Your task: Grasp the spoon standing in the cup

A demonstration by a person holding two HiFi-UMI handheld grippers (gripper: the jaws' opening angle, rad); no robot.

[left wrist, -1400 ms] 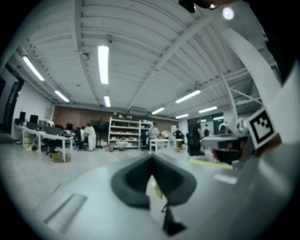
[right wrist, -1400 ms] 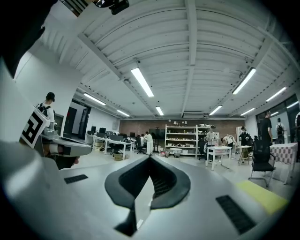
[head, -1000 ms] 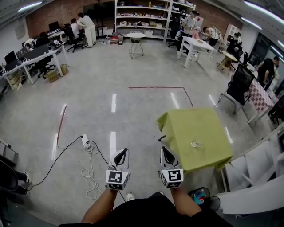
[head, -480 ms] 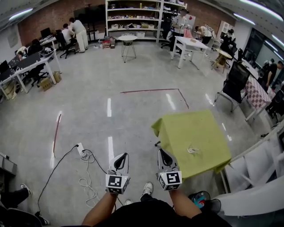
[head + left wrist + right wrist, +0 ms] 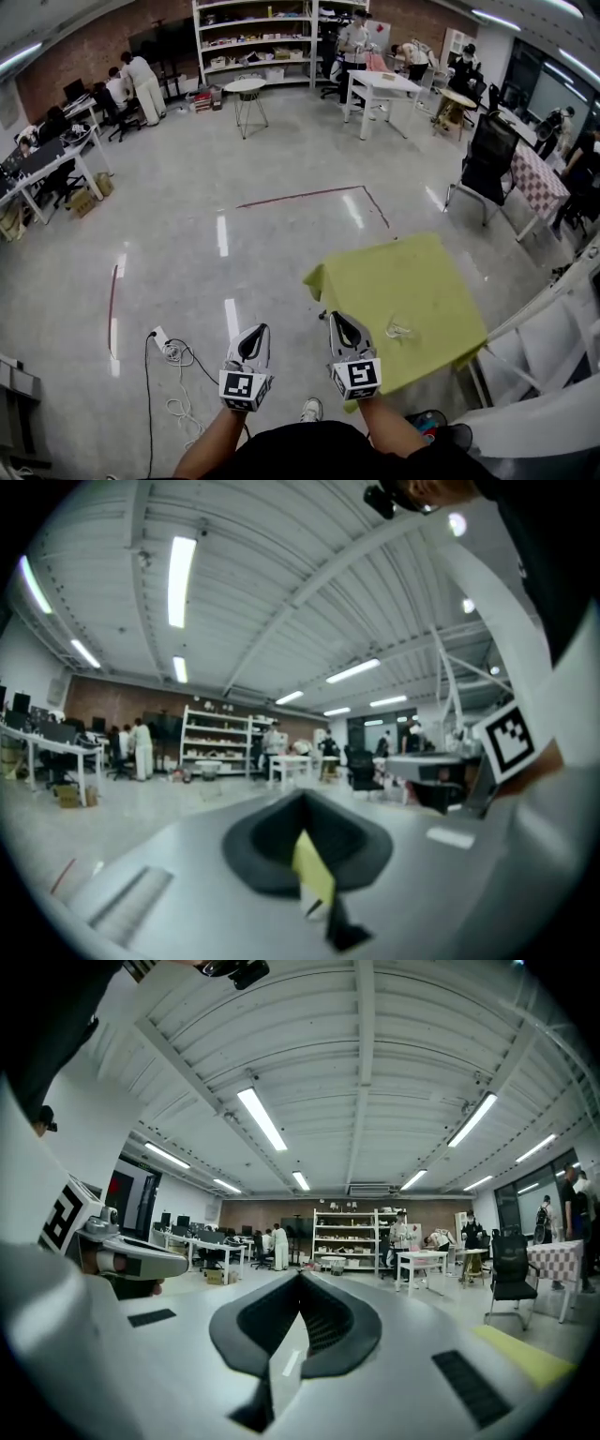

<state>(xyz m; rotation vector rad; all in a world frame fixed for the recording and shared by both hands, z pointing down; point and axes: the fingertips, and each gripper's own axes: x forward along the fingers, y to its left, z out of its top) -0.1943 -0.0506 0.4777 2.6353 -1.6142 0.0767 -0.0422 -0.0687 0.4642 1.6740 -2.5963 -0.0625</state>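
Note:
A small clear cup [image 5: 400,330] with a thin spoon in it stands on the yellow-green table [image 5: 403,277], near its front edge in the head view. It is too small to make out in detail. My right gripper [image 5: 337,320] is held in the air just left of the table's near corner, jaws shut and empty, well short of the cup. The left gripper [image 5: 254,331] hangs beside it over the floor, also shut and empty. Both gripper views look level across the room, with the right gripper [image 5: 300,1275] and left gripper [image 5: 302,795] tips closed; neither shows the cup.
A power strip with a coiled cable [image 5: 170,350] lies on the floor to the left. Red tape [image 5: 309,195] marks the floor ahead. A black chair [image 5: 487,155] and white tables stand beyond the green table; white panels [image 5: 548,370] flank its right side. People work at far desks and shelves [image 5: 253,42].
The green table and cup have slid left and closer in the head view as the person walks toward them. Both grippers keep their pose and stay shut.

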